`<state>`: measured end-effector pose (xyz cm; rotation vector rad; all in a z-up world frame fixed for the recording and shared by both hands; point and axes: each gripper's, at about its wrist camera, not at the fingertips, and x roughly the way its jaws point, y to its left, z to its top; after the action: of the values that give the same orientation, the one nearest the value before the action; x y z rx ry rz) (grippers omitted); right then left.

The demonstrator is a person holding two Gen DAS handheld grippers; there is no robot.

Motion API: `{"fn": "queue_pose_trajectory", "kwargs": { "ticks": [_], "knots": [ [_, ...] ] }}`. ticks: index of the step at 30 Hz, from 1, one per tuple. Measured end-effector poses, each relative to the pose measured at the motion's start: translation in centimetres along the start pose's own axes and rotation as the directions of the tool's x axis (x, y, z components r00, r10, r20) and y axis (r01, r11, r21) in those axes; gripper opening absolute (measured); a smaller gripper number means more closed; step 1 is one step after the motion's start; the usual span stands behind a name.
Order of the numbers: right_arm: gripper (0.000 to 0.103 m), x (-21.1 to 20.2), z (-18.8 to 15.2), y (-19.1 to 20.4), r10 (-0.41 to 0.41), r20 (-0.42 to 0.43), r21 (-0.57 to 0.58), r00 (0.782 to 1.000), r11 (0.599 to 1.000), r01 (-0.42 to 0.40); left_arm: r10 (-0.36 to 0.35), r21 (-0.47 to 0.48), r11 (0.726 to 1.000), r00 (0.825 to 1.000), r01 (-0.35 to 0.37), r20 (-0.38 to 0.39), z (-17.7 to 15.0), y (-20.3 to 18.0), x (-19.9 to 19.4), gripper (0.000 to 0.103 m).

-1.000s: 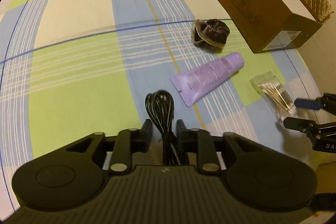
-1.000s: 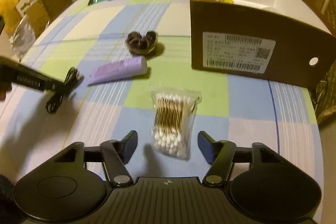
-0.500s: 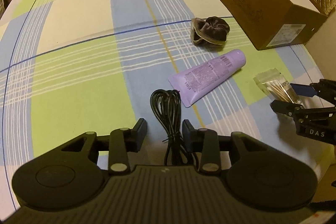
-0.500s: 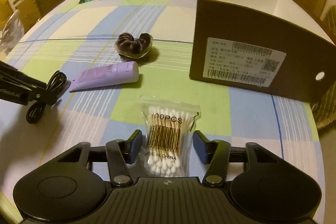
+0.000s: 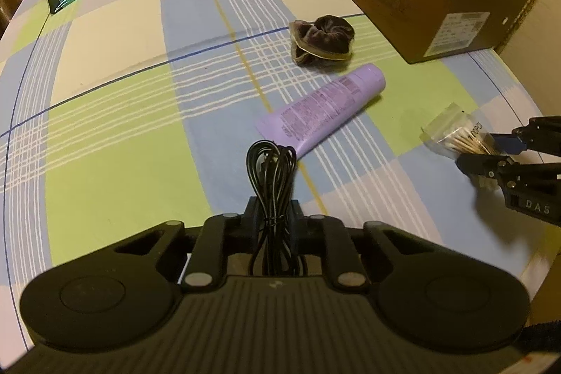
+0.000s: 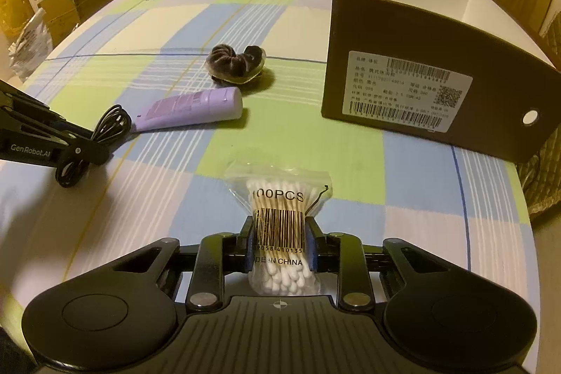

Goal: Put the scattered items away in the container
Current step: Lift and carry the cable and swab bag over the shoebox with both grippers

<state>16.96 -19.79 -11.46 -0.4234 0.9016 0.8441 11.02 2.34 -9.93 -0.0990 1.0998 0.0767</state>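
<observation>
left gripper (image 5: 271,216) pinches the coiled black cable (image 5: 271,170) at its tie, right gripper (image 6: 278,244) squeezes the cotton swab bag (image 6: 278,219) mid-bundle on the counter (image 6: 298,135); both seem ready for lifting toward the open shoebox (image 6: 403,58) nearby.

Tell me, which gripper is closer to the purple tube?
Left. The left gripper, shut on the black cable, sits just short of the purple tube's flat end. The right gripper, clamping the cotton swab bag, is farther off.
</observation>
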Motion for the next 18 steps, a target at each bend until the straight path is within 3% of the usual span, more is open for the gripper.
{"fn": "queue_pose_trajectory", "kwargs": {
  "ticks": [18],
  "knots": [
    [0.020,-2.9,-1.8,-1.1,0.044,-0.009,0.080,0.999,0.996,-0.043,-0.058,-0.007,0.998,0.998,0.058,-0.007,-1.6,-1.9,-2.3,0.012]
  ]
}}
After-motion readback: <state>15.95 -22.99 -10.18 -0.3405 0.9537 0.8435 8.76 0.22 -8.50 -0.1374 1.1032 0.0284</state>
